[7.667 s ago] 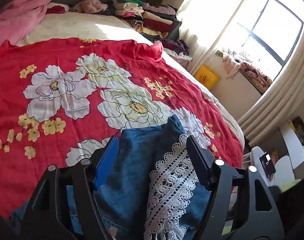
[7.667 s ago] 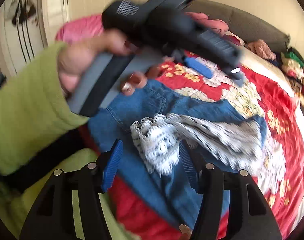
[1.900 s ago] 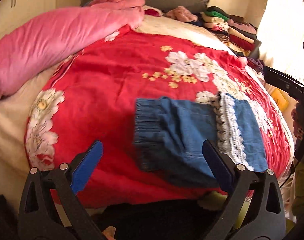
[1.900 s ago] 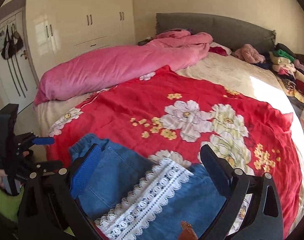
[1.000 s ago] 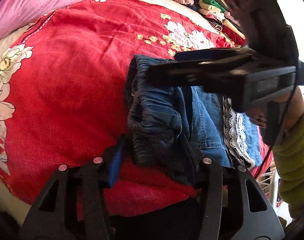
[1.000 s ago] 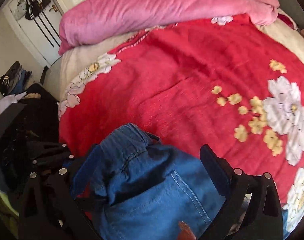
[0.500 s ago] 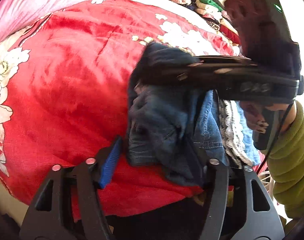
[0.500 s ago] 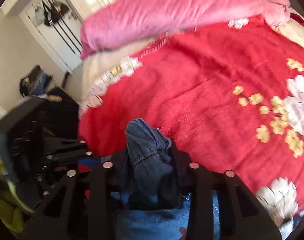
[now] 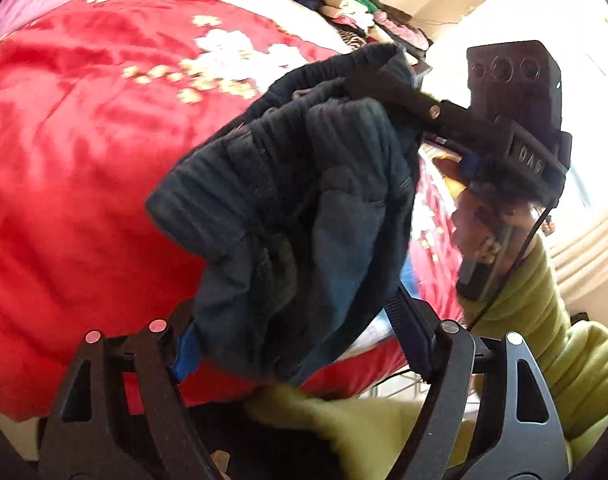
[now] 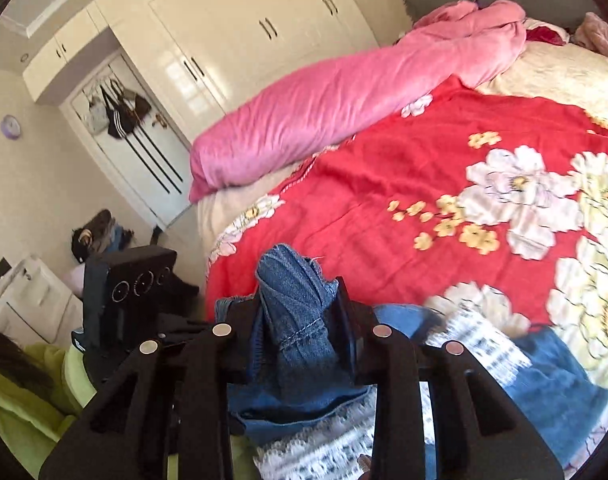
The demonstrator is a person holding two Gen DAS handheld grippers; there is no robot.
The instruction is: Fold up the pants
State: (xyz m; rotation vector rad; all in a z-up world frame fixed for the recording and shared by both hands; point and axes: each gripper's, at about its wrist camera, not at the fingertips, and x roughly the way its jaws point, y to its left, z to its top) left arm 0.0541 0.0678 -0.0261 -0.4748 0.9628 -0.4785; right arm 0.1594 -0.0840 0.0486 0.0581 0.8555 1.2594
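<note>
While the pants (image 10: 291, 312) hang bunched above the near edge of the bed, a wad of their blue denim is pinched between the narrow jaws of the right gripper (image 10: 299, 320), whose jaws are closing tight on the cloth. In the left wrist view the same garment (image 9: 304, 208) droops as a dark, crumpled bundle, its ribbed waistband uppermost, held up at the top by that right gripper (image 9: 388, 88) and the hand (image 9: 480, 224) behind it. The lower folds sag between the fingers of the left gripper (image 9: 291, 340), whose jaws are opening; the cloth lies between them, but whether the pads press on it cannot be told. The rest of the pants, with a white lace trim (image 10: 476, 344), trails down to the right onto the red floral blanket (image 10: 444, 184). A rolled pink quilt (image 10: 344, 96) lies along the far left side of the bed, with cream wardrobe doors (image 10: 239, 32) behind it. A pile of folded clothes (image 9: 356, 12) sits at the far right corner. A green sleeve (image 9: 544, 320) shows at the right.
</note>
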